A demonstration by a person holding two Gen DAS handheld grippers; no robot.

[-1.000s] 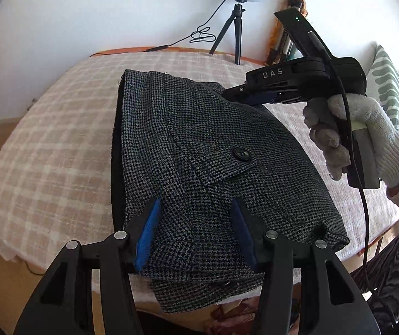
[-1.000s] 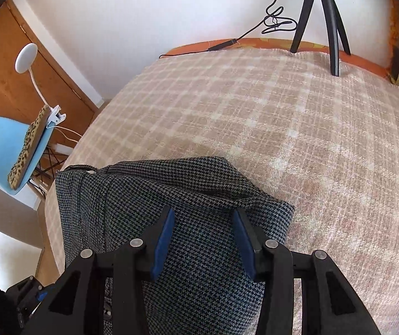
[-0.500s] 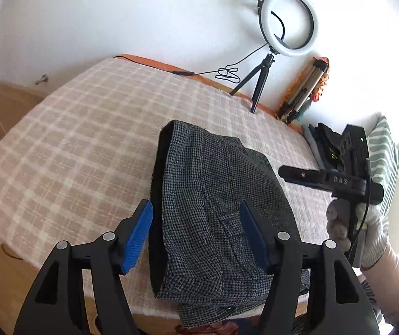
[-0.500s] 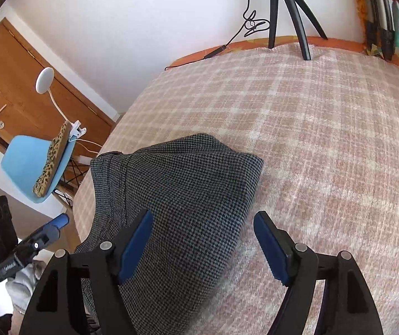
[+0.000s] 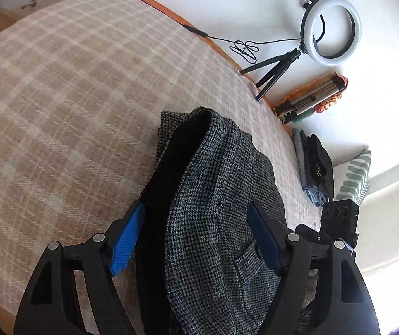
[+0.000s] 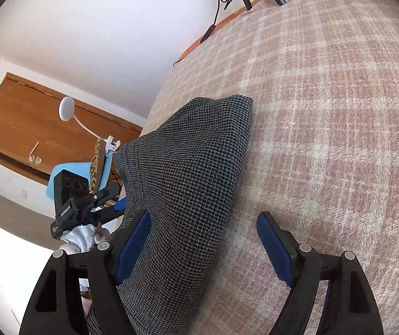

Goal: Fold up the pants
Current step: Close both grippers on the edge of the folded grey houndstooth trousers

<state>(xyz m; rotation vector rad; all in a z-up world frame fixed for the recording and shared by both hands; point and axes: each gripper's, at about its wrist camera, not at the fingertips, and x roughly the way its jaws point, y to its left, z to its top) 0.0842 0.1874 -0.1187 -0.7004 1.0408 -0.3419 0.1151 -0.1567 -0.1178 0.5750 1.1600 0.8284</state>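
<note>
The folded grey houndstooth pants lie in a compact bundle on the checked bed cover, with a black lining edge showing along the left side. My left gripper is open, its blue pads straddling the near end of the bundle. In the right wrist view the pants lie at left of centre. My right gripper is open, its left pad over the fabric edge and its right pad over bare bed cover. Neither gripper holds anything.
A ring light on a tripod stands at the far bed edge with its cable. Folded tripods, stacked clothes and a striped pillow lie at right. A blue chair and wooden door are beyond the bed.
Both grippers have opened wider, tilted and come down close to the bundle's ends. The pants stay folded on the bed.
</note>
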